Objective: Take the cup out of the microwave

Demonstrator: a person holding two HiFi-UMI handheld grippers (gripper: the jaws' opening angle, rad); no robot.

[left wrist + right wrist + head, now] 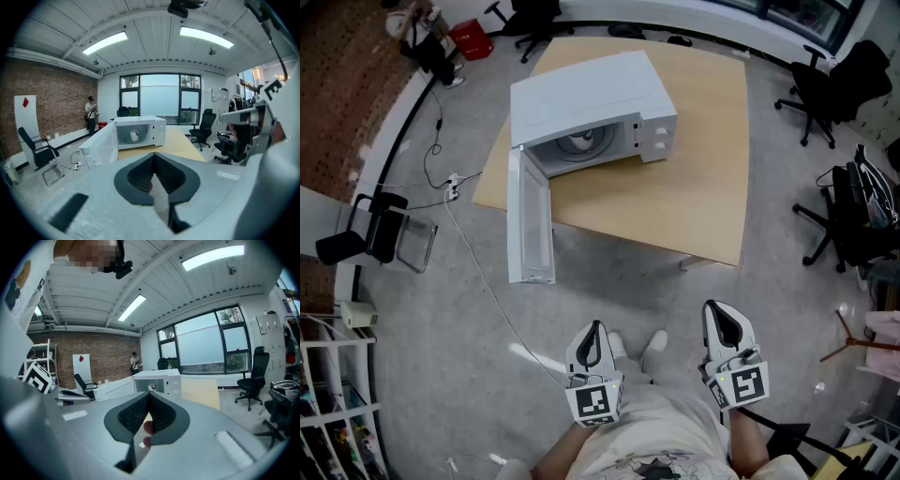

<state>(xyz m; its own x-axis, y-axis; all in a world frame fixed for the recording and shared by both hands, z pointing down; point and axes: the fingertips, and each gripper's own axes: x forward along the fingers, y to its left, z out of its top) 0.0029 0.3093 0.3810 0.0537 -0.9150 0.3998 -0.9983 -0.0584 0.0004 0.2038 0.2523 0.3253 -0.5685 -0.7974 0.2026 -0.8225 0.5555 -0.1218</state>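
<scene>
A white microwave stands on the wooden table with its door swung wide open toward me. Inside it sits a small white cup, upright on the turntable. The cup also shows in the left gripper view, far ahead. In the right gripper view only the top of the cup peeks over the jaw tips. My left gripper and right gripper are both held close to my body, well short of the table, jaws shut and empty.
A white cable runs across the grey floor from the table to near my feet. A black chair stands at the left, and office chairs at the right. A person stands far off by the brick wall.
</scene>
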